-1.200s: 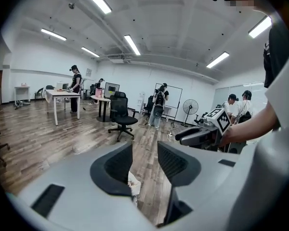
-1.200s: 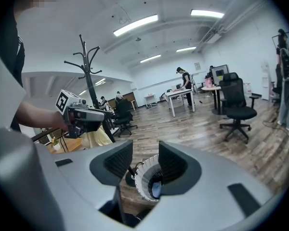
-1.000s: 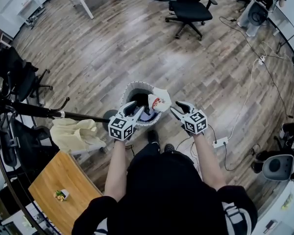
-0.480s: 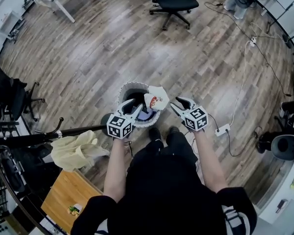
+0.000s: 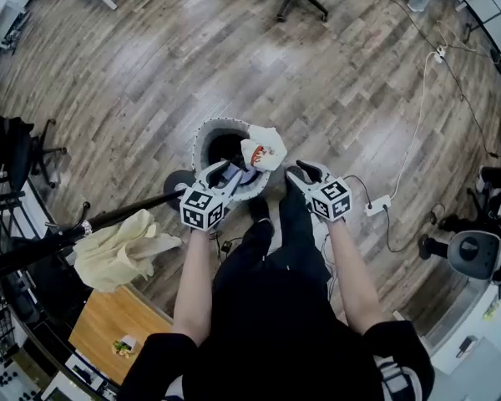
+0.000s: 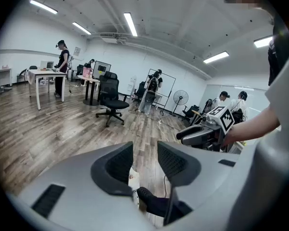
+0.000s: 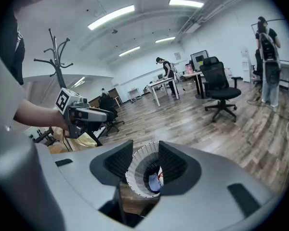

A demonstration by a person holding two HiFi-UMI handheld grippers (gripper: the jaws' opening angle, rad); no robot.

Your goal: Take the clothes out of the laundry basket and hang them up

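Both sets of jaws part-open, nothing held: my left gripper (image 5: 223, 174) over the near rim of the round grey mesh laundry basket (image 5: 202, 136), right gripper (image 5: 299, 174) just right of it. Crumpled white garment with red print (image 5: 263, 149) drapes the basket's right rim. I judge it light and limp, so pinch a bunched fold.

Both my claws have sunk at the basket's (image 5: 202, 132) near side: left claw (image 5: 221, 174) now at its near rim, right claw (image 5: 299, 174) just beside it. My leg (image 5: 292, 211) has stepped up beside it.
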